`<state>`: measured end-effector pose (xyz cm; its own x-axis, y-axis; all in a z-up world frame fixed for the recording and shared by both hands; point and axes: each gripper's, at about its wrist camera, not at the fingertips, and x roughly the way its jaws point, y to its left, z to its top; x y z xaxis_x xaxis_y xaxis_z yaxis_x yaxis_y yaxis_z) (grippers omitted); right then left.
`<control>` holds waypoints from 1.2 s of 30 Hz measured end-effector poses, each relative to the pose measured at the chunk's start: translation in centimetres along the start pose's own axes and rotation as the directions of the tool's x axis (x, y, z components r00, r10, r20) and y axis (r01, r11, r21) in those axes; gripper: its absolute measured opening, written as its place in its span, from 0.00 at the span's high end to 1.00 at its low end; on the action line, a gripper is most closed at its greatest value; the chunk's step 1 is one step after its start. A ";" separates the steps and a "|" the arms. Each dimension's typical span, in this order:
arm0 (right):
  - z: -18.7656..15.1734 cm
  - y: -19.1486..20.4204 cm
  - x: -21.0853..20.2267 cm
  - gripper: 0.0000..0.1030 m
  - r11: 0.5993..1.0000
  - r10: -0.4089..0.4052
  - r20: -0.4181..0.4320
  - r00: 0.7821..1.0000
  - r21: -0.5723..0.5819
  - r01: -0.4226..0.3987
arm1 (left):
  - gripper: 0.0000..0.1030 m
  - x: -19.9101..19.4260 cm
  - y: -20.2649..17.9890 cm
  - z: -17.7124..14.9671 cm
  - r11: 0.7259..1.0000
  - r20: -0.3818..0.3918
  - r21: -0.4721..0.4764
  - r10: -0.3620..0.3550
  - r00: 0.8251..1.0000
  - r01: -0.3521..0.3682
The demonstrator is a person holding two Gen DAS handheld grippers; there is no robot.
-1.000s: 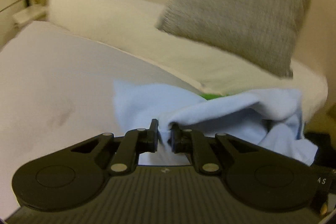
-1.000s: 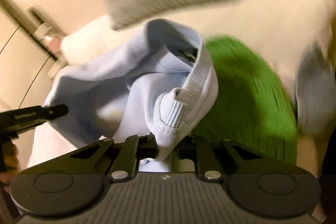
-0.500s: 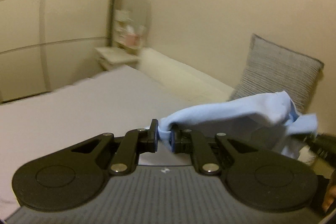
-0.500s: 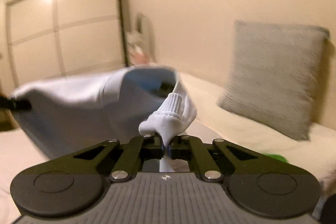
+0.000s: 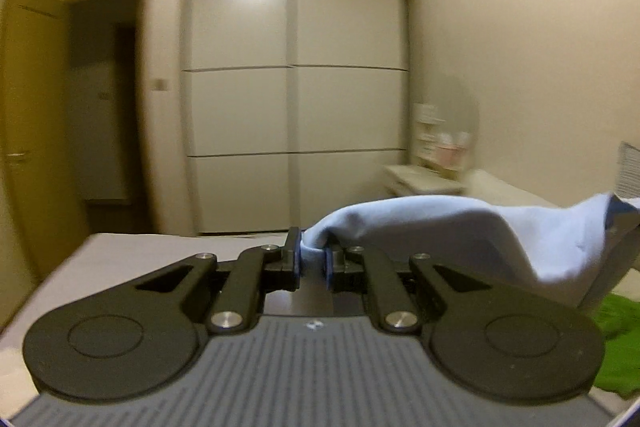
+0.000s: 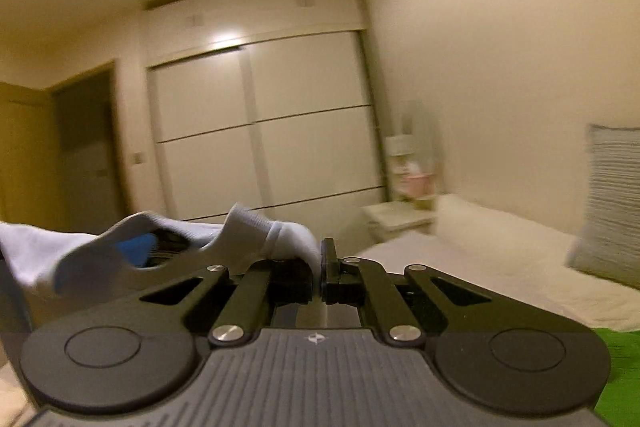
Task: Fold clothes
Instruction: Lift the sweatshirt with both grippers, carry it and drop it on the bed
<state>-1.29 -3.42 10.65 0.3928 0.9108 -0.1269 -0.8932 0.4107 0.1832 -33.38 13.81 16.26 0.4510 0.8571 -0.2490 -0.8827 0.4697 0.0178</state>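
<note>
A light blue garment (image 5: 472, 231) is held up in the air above the bed between both grippers. My left gripper (image 5: 311, 261) is shut on one edge of it, and the cloth stretches off to the right. My right gripper (image 6: 318, 267) is shut on the ribbed collar edge of the same garment (image 6: 120, 247), which drapes off to the left. A green garment (image 5: 616, 339) lies on the bed at lower right, also in the right wrist view (image 6: 616, 379).
The bed (image 6: 480, 267) lies below, with a grey pillow (image 6: 612, 203) at the wall. A white wardrobe (image 5: 296, 107) faces me, an open doorway (image 5: 104, 107) is at left, and a small bedside shelf (image 5: 424, 175) stands in the corner.
Both grippers have lifted the blue garment off the bed and swung up and left, from facing the pillow to facing the wardrobe. The cloth now stretches between them.
</note>
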 end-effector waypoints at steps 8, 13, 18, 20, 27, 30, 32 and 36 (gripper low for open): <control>-0.1 7.5 -3.2 0.98 0.965 0.261 -0.084 0.962 0.007 -0.262 | 0.92 -9.8 8.3 -3.6 0.969 -0.096 -0.101 0.214 0.972 -0.223; -1.6 8.8 -6.2 0.98 0.942 0.336 -0.119 0.934 0.023 -0.336 | 0.92 -13.6 10.6 -6.2 0.952 -0.162 -0.124 0.260 0.952 -0.281; -2.0 11.5 -8.9 0.97 0.934 0.357 -0.120 0.926 0.018 -0.357 | 0.92 -15.9 11.6 -8.0 0.948 -0.174 -0.165 0.243 0.954 -0.271; -1.9 12.8 -9.3 0.97 0.933 0.359 -0.117 0.926 0.012 -0.360 | 0.92 -15.6 12.7 -8.1 0.950 -0.173 -0.177 0.226 0.959 -0.256; -2.2 19.9 -5.4 0.96 0.926 0.376 -0.121 0.919 0.034 -0.375 | 0.92 -9.6 15.6 -7.8 0.969 -0.207 -0.224 0.059 0.977 -0.106; -2.2 23.6 -2.5 0.96 0.918 0.396 -0.117 0.911 0.043 -0.394 | 0.92 -5.7 15.4 -7.0 0.970 -0.218 -0.245 -0.048 0.975 -0.007; -2.5 25.6 -1.0 0.96 0.916 0.402 -0.124 0.907 0.053 -0.398 | 0.92 -3.3 15.4 -6.7 0.967 -0.220 -0.253 -0.101 0.970 0.043; -5.0 28.7 3.5 0.96 0.926 0.375 -0.217 0.901 0.059 -0.372 | 0.87 2.8 16.4 -9.5 0.957 -0.351 -0.286 -0.157 0.923 0.054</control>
<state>-26.69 11.36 10.58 -0.0288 0.9661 -0.2567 -0.9605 0.0444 0.2747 -47.87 21.95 6.62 0.5085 0.6432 -0.5725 -0.8579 0.4351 -0.2733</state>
